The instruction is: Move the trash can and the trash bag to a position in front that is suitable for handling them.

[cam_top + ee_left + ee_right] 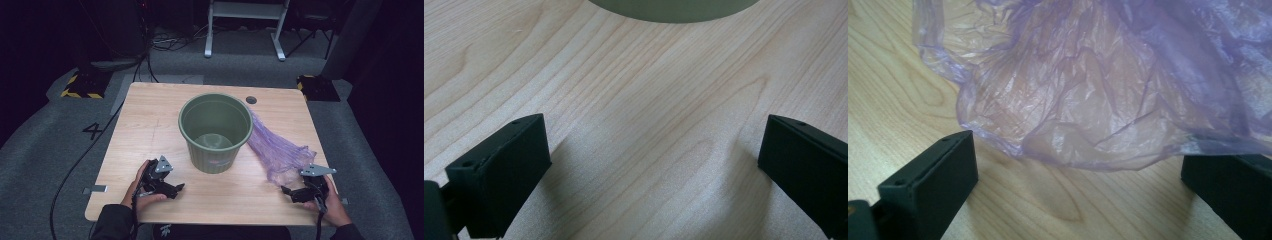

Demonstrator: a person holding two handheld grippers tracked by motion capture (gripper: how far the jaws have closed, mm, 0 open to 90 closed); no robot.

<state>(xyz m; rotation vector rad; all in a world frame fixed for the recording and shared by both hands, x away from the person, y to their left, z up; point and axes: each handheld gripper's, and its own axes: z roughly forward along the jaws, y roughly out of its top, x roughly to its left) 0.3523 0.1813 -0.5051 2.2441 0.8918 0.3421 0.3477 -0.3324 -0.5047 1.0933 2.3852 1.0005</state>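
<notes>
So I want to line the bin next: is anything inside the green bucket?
The green bucket looks empty: its bare floor and inner walls show in the high view. Its near wall hides a strip of the floor. The purple plastic bag lies outside, on the table, against the bucket's right side.

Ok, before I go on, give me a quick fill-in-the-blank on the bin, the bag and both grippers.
1. The green bin stands ____ on the table.
2. The purple bag lies on the table beside the bin, nearest the ____ gripper.
3. The left gripper has its jaws ____, with nothing between them.

Missing words: upright; right; open
</notes>
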